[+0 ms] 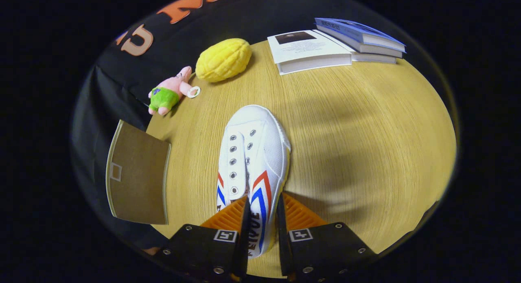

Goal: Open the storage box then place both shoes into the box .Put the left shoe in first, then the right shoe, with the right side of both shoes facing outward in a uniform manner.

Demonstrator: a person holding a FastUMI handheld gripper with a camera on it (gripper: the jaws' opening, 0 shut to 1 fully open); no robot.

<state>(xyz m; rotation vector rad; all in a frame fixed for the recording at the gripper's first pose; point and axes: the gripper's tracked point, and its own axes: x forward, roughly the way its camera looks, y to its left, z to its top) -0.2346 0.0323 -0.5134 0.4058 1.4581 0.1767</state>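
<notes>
**Shoe pinched at its side wall**

The gripper [262, 211] is clenched on the white shoe [253, 161], both fingers pressing the side panel with red and blue stripes. The shoe's long axis runs straight ahead from the jaws, toe farthest. Lace eyelets are empty. The brown box [138, 177] lies left of the fingers on the table [366, 152].

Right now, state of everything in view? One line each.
gripper: shut on the shoe's side wall, near the heel
white shoe: unlaced, toe pointing away from the fingers, sole towards the table
brown box flap: swung open, hanging out over the table's edge
pink plush toy: lying on its side at the table's edge
yellow plush: resting on the table
books: closed, partly stacked at the far edge
</notes>
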